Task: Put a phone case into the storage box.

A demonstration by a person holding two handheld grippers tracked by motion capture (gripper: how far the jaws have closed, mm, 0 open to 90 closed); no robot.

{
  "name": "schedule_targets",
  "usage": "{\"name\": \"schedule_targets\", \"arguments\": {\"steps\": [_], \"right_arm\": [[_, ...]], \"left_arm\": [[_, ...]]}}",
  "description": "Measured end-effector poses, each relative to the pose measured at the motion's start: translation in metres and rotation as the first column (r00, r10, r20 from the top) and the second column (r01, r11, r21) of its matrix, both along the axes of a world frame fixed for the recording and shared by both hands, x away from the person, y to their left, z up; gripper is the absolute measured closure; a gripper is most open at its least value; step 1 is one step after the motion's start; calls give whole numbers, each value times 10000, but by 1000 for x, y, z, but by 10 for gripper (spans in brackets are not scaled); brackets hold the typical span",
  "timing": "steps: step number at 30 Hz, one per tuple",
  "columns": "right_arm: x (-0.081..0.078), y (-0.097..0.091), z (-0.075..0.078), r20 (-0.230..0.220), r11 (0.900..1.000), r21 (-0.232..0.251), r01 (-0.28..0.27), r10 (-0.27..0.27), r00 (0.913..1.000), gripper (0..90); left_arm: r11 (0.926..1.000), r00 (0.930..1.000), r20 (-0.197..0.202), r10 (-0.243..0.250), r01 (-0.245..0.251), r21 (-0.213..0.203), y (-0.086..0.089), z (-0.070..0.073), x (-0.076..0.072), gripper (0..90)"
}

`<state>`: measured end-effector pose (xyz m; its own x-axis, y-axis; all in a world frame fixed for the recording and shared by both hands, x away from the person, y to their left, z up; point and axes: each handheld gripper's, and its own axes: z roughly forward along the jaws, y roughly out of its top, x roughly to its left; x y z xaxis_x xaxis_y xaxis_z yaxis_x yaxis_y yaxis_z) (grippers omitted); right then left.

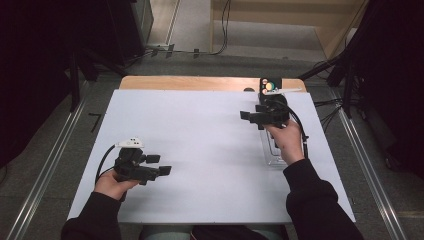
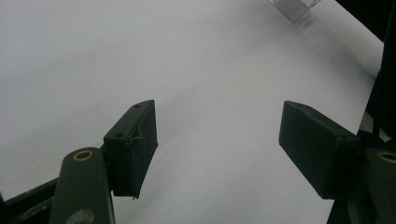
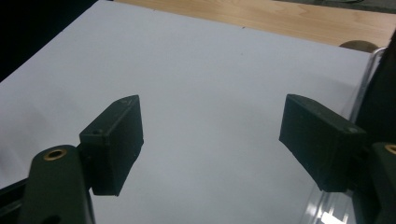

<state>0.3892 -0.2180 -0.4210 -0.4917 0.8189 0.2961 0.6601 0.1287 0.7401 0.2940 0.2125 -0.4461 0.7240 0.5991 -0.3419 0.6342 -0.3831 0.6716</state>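
Item: clear plastic tray [image 1: 274, 150], lying under the right hand, just right of right gripper [image 1: 250, 118]; jaws parted, nothing held. Left gripper [image 1: 159, 165]: parted, empty, well apart. Risk judged: tray knocked or slid by wrist.

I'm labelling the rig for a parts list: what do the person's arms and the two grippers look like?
Both forearms wear dark long sleeves. The left gripper is black with blocky rectangular pads, brass-coloured pivot rivets, a white piece on top and a black cable. The right gripper is also black, with a black cable looping past the hand.
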Motion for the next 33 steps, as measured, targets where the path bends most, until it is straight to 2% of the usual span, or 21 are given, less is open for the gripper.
{"name": "schedule_targets", "arguments": {"steps": [5,8,12,17,23,29,33], "right_arm": [[-10,8,2,-79,9982,-118,-596,596,9982,225],[-19,12,4,-137,9951,-228,-964,961,9953,230],[-30,13,2,-172,9927,-87,-1207,1205,9926,256],[-40,15,0,-132,9888,-159,-1484,1482,9889,256],[-49,16,-7,-92,9792,-25,-2030,2029,9792,256],[-60,16,-16,-189,9735,3,-2289,2288,9733,256],[-71,16,-17,-187,9661,-156,-2576,2573,9662,256]], "left_arm": [[10000,10000,-24,-85,85,25,-2,-1,-1,281],[9999,9999,-25,-113,112,-98,-3,1,-1,281],[9999,9999,-4,-146,146,-28,-3,1,-1,281],[9999,9999,42,-162,162,-22,-5,1,-3,281],[9995,9995,79,-307,308,-99,-7,1,-4,281],[9994,9995,43,-325,326,-125,-3,-1,-6,281],[9992,9993,23,-380,381,-138,-2,-2,-8,281]]}}
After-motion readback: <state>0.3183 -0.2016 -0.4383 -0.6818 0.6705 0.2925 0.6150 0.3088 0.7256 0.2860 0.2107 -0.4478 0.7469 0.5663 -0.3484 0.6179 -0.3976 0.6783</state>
